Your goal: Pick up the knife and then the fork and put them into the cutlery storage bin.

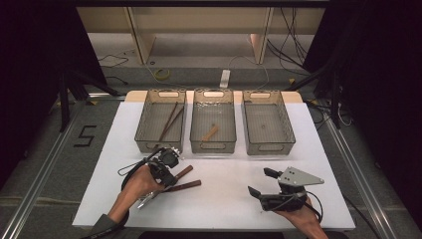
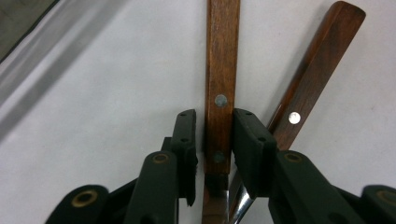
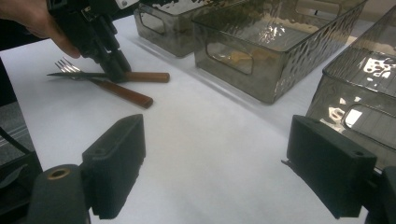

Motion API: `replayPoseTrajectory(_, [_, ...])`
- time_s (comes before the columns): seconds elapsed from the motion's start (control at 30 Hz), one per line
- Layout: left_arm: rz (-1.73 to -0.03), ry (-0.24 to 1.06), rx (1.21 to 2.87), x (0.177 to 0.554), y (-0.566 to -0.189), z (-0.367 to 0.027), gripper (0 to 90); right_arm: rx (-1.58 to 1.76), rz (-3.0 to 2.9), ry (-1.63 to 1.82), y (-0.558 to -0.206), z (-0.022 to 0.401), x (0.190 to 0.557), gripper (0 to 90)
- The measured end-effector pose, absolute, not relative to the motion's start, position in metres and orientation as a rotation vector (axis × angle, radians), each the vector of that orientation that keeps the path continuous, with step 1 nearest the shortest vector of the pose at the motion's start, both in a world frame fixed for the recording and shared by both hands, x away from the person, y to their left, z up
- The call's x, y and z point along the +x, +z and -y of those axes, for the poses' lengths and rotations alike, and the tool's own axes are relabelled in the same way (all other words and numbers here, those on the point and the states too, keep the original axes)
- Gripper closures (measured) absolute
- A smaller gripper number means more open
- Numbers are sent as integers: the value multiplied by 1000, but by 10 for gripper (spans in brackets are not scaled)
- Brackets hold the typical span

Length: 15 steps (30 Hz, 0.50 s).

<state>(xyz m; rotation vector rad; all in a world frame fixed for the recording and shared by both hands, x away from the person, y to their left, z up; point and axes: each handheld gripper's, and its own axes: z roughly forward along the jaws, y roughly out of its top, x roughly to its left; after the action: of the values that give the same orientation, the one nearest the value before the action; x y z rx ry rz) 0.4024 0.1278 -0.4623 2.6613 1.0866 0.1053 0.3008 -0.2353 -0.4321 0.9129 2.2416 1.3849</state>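
white table top [image 1: 224, 199]: matte, rectangular, set on a grey floor with metal rails running along both sides; a "5" marked on the floor [image 1: 85, 135] at the left. dark curtains flank the room, pale wooden furniture legs and loose cables lie beyond the table.

three smoky clear plastic bins in a row at the far edge: left bin [image 1: 144, 130] holds long dark sticks, perhaps chopsticks; middle bin [image 1: 196, 139] holds a small pale wooden piece; right bin [image 1: 287, 130] looks nearly bare inside.

two wooden-handled utensils lie crossed on the table at front left, well short of the bins: a knife [image 2: 222, 84] with a riveted brown handle, and a fork [image 2: 317, 70] with its handle angled beside it, tines visible in the right gripper view [image 3: 65, 65].

left gripper [image 1: 166, 167]: pointed down at the crossing, jaws narrow, set on either side of the knife handle near the blade end, pads against or all but against the wood; handle rests on the table.

right gripper [image 1: 261, 183]: held at front right, above bare table, jaws wide, nothing between them.
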Motion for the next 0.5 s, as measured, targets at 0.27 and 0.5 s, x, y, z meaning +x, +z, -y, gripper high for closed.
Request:
replayPoseTrajectory(0.27, [-1074, 100, 2652, 403, -463, -129, 757, 913, -2242, 1387, -432, 235, 301, 205])
replayPoseTrajectory(0.5, [-1073, 67, 2653, 404, -461, -132, 760, 910, -2242, 1389, -432, 235, 301, 206])
